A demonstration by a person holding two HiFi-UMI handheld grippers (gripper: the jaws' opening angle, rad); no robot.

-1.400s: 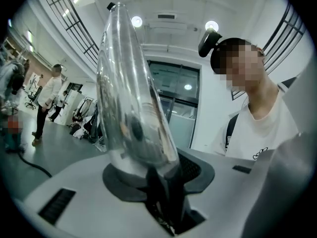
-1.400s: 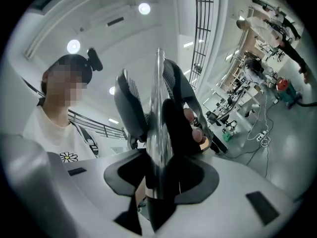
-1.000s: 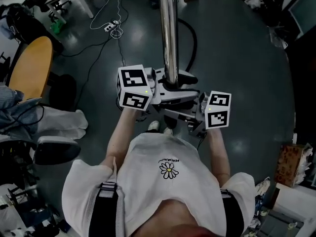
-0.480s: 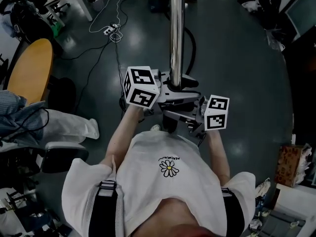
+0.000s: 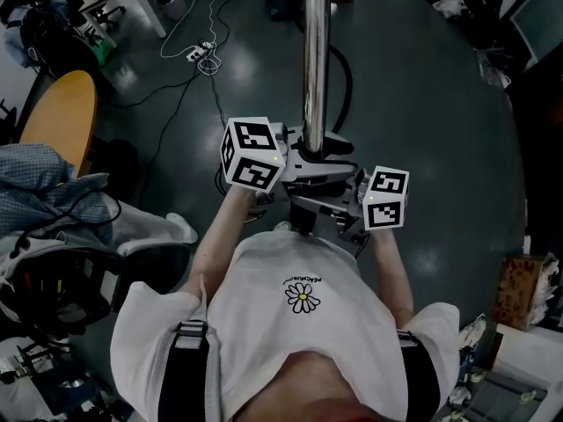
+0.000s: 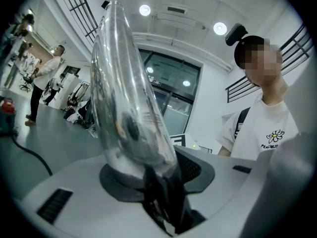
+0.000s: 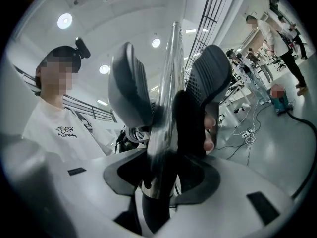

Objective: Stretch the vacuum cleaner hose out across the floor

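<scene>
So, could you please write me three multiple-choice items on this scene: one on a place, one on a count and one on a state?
1. In the head view, where is the round wooden table?
A) at the left
B) at the right
C) between the grippers

2. How many grippers grip the shiny metal tube?
A) none
B) one
C) two

3. How do the jaws of the right gripper stand?
A) wide apart and empty
B) closed on the tube
C) closed on a cable

Answers:
1 A: the table lies to the left of the person.
2 C: the left gripper and the right gripper both reach the tube, and each gripper view shows it between that gripper's jaws.
3 B: its dark pads press the tube from both sides.
</scene>
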